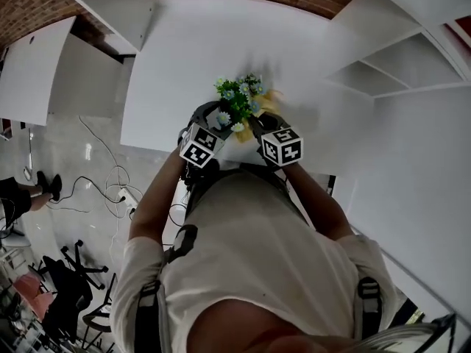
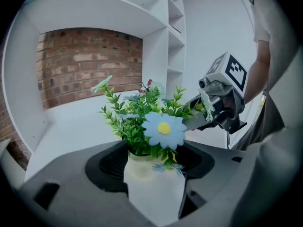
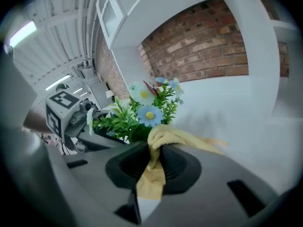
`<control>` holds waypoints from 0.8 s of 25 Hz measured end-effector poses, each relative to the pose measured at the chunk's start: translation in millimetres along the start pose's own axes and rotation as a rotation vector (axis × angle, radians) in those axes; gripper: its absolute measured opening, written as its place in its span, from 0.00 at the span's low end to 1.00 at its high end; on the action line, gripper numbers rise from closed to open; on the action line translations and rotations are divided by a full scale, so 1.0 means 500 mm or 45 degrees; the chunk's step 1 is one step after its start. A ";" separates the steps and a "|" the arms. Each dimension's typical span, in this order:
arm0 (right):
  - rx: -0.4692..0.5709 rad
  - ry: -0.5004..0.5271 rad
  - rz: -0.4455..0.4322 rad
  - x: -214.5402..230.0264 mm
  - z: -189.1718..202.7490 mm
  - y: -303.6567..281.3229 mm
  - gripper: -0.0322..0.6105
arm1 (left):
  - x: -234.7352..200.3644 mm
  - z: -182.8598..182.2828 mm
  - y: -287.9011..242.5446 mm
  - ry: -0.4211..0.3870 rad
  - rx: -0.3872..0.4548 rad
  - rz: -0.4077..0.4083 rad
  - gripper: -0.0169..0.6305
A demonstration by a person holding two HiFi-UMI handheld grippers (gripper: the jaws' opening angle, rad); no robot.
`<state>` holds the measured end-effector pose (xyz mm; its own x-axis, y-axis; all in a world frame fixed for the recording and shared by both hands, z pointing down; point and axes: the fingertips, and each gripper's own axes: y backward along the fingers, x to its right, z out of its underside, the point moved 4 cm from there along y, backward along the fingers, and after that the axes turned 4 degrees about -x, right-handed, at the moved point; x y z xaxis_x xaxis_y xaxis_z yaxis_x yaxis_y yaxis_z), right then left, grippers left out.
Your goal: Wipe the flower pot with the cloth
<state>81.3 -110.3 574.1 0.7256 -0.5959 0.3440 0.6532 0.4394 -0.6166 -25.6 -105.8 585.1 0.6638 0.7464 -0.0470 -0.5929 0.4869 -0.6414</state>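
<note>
A small cream flower pot (image 2: pixel 152 183) with green leaves and a blue daisy (image 2: pixel 164 129) sits between the jaws of my left gripper (image 2: pixel 154 176), which is shut on it. The plant (image 1: pixel 239 100) shows in the head view just beyond both marker cubes. My right gripper (image 3: pixel 151 167) is shut on a yellow cloth (image 3: pixel 163 138), bunched in the jaws and trailing right over the gripper body. The cloth (image 1: pixel 268 101) lies against the plant's right side. In the head view the left gripper (image 1: pixel 210 122) and right gripper (image 1: pixel 259 125) flank the plant. The pot is hidden in the right gripper view.
A white table top (image 1: pixel 213 43) stretches ahead to a brick wall (image 3: pixel 203 41). White shelving (image 1: pixel 390 72) stands at the right. To the left, the floor holds cables (image 1: pixel 103 182) and dark chairs (image 1: pixel 73 278).
</note>
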 end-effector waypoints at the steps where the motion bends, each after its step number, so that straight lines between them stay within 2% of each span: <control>1: -0.002 0.007 0.010 0.002 0.004 0.002 0.16 | 0.005 0.000 -0.002 0.020 0.013 -0.009 0.50; 5: -0.034 -0.032 0.012 0.000 0.027 0.004 0.16 | 0.020 -0.001 -0.004 0.070 0.037 -0.028 0.50; 12: -0.175 0.004 -0.081 -0.042 0.095 -0.003 0.16 | 0.018 0.002 0.010 0.031 -0.002 0.037 0.50; 17: -0.171 -0.008 -0.079 -0.033 0.079 0.000 0.16 | 0.013 0.003 0.000 -0.082 -0.070 0.083 0.50; 20: -0.129 -0.032 -0.026 -0.008 0.052 0.006 0.16 | 0.010 0.005 -0.001 -0.087 -0.054 0.070 0.50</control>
<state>86.0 -89.3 589.1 0.7185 -0.5862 0.3743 0.6437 0.3565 -0.6772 -22.9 -101.0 587.1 0.5972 0.8015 -0.0314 -0.6067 0.4257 -0.6713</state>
